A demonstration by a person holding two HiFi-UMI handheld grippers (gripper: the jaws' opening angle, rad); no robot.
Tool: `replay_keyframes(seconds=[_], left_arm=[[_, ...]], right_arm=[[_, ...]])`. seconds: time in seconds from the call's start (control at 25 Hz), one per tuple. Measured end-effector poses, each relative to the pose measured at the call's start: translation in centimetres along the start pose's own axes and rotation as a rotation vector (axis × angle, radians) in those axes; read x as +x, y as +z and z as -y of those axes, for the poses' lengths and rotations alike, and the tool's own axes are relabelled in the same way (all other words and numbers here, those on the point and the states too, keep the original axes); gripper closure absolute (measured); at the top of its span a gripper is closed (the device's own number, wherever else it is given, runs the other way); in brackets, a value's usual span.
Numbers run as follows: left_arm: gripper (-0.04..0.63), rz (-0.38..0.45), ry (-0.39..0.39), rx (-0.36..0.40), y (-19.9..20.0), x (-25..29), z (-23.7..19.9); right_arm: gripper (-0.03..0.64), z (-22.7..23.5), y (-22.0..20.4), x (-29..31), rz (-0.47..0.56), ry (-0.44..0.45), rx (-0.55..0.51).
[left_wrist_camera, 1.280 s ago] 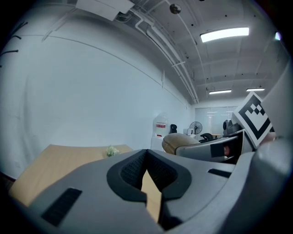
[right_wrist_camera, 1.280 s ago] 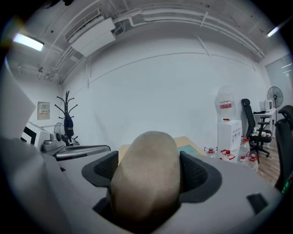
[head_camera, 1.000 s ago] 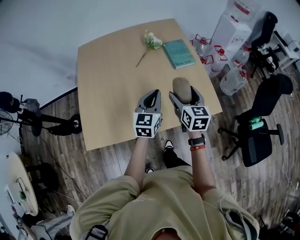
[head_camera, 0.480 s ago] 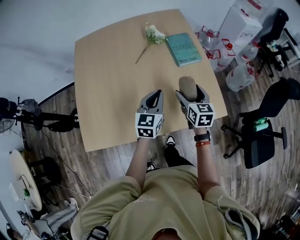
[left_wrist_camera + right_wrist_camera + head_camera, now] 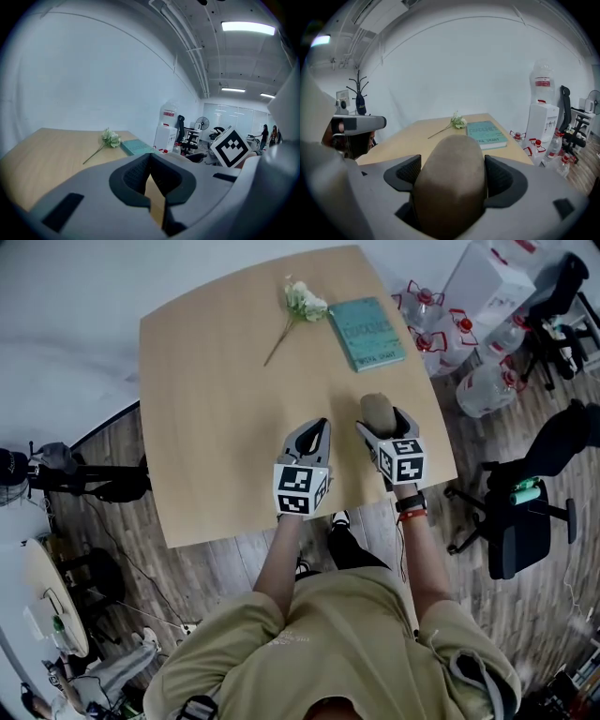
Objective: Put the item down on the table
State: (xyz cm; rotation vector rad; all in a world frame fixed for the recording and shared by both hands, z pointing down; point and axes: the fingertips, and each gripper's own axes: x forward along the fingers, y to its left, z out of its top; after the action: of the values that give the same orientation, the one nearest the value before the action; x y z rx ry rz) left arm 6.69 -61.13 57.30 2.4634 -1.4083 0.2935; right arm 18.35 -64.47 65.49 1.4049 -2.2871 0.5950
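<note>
- Right gripper view: the potato (image 5: pixel 450 183) fills the gap between the fingers of the right gripper (image 5: pixel 451 174), clamped on both flanks with its blunt end forward.
- In the head view it hangs over the near right part of the bench (image 5: pixel 216 381). Whether it touches the wood I cannot tell. That bare spot looks suited to setting it down.
- The left gripper (image 5: pixel 307 442) waits just beside it, fingers closed together on nothing, apparently kept out of the job.
- The teal book (image 5: pixel 367 332) and white flower (image 5: pixel 302 302) lie well apart, near the far edge.
</note>
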Motion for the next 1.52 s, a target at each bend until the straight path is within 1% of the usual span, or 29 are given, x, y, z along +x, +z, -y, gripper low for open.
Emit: replay_keyframes(seconds=[0.16,0.36,0.48,0.64,0.8,0.92,1.0,1.08,1.16,1.32,1.44,1.52], left_arm=[[0.572,-0.023,-0.004,-0.008,-0.6,2.0,-0.3],[0.572,-0.057,-0.039,-0.019,-1.4,4.1,-0.1],[0.574,-0.070,-0.053,-0.022,-1.7,5.2,0.2],[0.572,-0.093,-0.087,-0.022,-2.5,5.7,0.9],[0.572,-0.108,-0.094,-0.027,-3.3,5.6,1.2],[0.572,-0.112,-0.089,-0.028,-3.5,5.3,1.0],[0.572,-0.115,-0.084,-0.029,-3.5,4.7,0.8],[0.572,-0.116,-0.080,-0.030,-3.6,4.0,0.5],[0.572,-0.116,-0.075,-0.030,-3.7,3.2,0.3],[0.572,-0.117,-0.069,-0.027,-3.8,1.0,0.0],[0.572,-0.117,-0.060,-0.028,-3.9,-1.1,-0.2],[0.572,-0.112,-0.054,-0.028,-4.0,-2.9,-0.4]], right_arm=[[0.183,1.8,-1.3,2.2,-0.042,-0.011,-0.029],[0.183,2.9,-3.6,4.7,-0.082,0.022,-0.009],[0.183,3.2,-4.8,5.8,-0.106,0.024,-0.019],[0.181,3.5,-5.6,6.6,-0.121,0.004,-0.043],[0.179,3.7,-6.3,7.1,-0.137,-0.002,-0.050],[0.178,3.7,-6.7,7.4,-0.146,-0.008,-0.046],[0.195,3.5,-6.8,7.5,-0.143,-0.014,-0.047],[0.195,3.4,-7.0,7.5,-0.149,-0.020,-0.048],[0.192,3.5,-7.3,7.5,-0.169,-0.026,-0.050],[0.160,3.7,-8.2,6.9,-0.208,-0.041,-0.044],[0.160,3.4,-8.1,5.6,-0.195,-0.050,-0.018],[0.160,3.0,-7.6,4.3,-0.180,-0.065,-0.021]])
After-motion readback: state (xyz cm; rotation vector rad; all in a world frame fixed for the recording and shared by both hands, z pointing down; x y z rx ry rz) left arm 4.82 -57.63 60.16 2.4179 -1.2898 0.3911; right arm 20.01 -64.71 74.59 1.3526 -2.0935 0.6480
